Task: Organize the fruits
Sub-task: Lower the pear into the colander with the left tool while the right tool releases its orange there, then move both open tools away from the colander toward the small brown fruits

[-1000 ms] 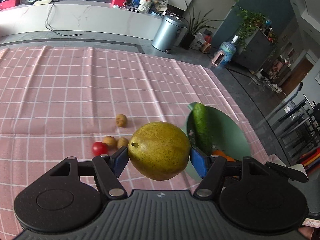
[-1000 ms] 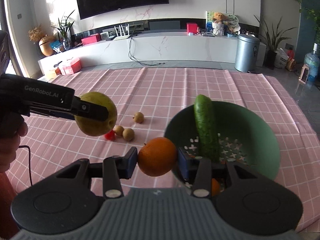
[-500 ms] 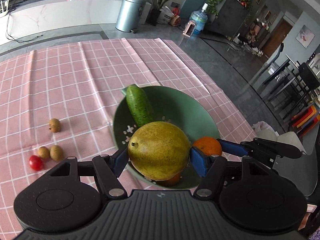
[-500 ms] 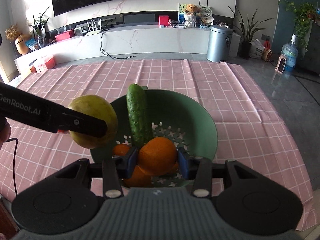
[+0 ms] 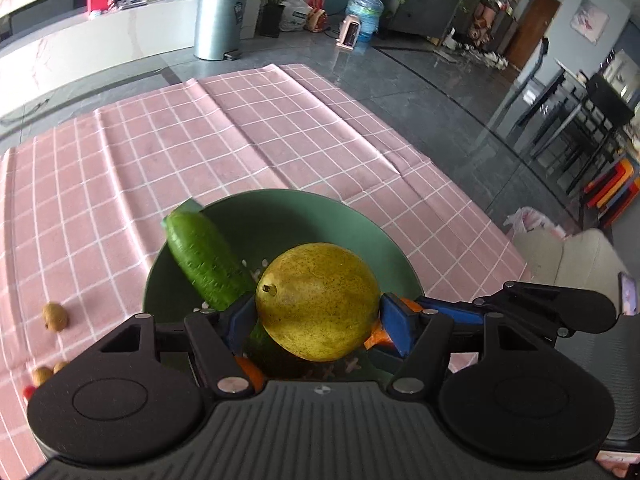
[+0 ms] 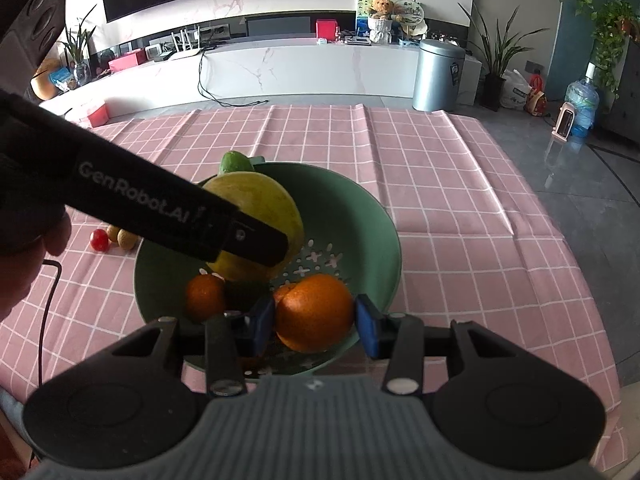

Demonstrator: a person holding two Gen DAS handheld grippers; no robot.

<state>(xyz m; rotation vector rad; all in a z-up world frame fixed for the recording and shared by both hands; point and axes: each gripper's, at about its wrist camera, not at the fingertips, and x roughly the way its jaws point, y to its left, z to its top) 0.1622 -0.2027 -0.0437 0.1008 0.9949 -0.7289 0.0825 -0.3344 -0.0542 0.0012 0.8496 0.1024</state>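
Observation:
My left gripper point(image 5: 316, 312) is shut on a yellow-green pear point(image 5: 318, 300) and holds it over the green colander bowl point(image 5: 280, 208); the pear point(image 6: 260, 208) also shows in the right wrist view. A cucumber point(image 5: 204, 260) leans on the bowl's left rim. My right gripper point(image 6: 316, 322) has its pads beside an orange point(image 6: 314, 312) low inside the bowl point(image 6: 360, 220); a small gap shows at the right pad. Another orange point(image 6: 205, 296) lies in the bowl.
On the pink checked cloth point(image 5: 200, 140) left of the bowl lie small brown fruits point(image 5: 55, 316) point(image 6: 127, 239) and a red cherry tomato point(image 6: 99, 239). The table's right edge point(image 5: 460, 184) drops to a grey floor. The left gripper's arm point(image 6: 140, 204) crosses over the bowl.
Both grippers moved right and forward over the bowl. The pear now hangs above the bowl's middle. The right gripper's pads have parted slightly around the orange, which sits lower in the bowl.

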